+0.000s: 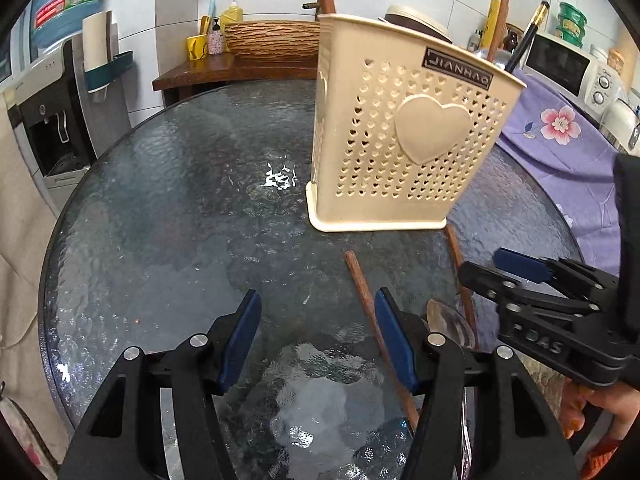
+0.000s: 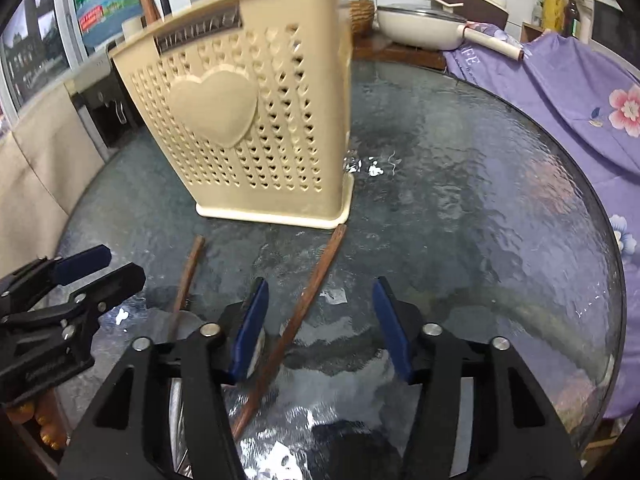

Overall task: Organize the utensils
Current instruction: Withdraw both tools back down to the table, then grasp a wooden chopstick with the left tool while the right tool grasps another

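A cream perforated utensil holder (image 1: 404,148) with a heart on its side stands upright on the round glass table (image 1: 168,216); it also shows in the right wrist view (image 2: 256,120). It holds brown sticks and a black chopstick. Two brown chopsticks lie on the glass in front of it: one (image 1: 372,320) beside my left gripper's right finger, one (image 1: 460,276) further right. In the right wrist view one chopstick (image 2: 304,308) lies between my right gripper's fingers and the other (image 2: 186,280) to their left. A metal spoon (image 1: 450,326) lies by them. My left gripper (image 1: 318,340) and right gripper (image 2: 318,328) are both open and empty.
A purple floral cloth (image 1: 568,148) covers something along the table's right side. A wooden side table (image 1: 224,72) with a basket and bottles stands behind. A water dispenser (image 1: 52,120) stands at the left. A white pan (image 2: 420,26) sits behind the table.
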Motion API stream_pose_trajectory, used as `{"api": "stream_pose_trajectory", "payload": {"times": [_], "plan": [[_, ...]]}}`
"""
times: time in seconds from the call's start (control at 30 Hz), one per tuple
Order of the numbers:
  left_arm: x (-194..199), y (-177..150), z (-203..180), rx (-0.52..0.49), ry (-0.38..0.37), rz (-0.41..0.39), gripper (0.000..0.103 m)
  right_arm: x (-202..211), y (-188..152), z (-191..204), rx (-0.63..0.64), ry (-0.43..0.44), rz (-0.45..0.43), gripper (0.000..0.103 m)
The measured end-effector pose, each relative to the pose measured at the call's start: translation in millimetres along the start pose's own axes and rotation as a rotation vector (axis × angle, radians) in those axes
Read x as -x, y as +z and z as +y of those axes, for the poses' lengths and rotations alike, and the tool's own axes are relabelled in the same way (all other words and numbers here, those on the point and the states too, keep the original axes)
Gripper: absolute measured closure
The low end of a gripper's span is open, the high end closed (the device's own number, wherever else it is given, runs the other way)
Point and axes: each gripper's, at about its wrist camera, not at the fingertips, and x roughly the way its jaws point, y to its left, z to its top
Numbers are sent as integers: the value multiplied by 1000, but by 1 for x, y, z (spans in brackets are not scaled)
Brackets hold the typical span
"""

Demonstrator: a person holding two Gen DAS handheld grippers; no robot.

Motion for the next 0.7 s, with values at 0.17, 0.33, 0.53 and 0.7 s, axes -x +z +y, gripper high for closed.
{"api": "stream_pose_trajectory", "payload": {"times": [0.17, 0.33, 0.53, 0.7], "plan": [[-3, -2, 0, 2, -5, 15, 46, -13, 4, -3, 5, -11, 27, 60], [-5, -1, -1, 2, -12, 21, 46, -18, 7, -3, 43, -30, 35, 71], [-12, 1, -12, -31, -12, 35, 46, -17, 9, -7, 92, -36, 48, 86], [-22, 4, -20, -42, -8, 52, 52, -17, 10, -13, 117, -31, 58, 88]]}}
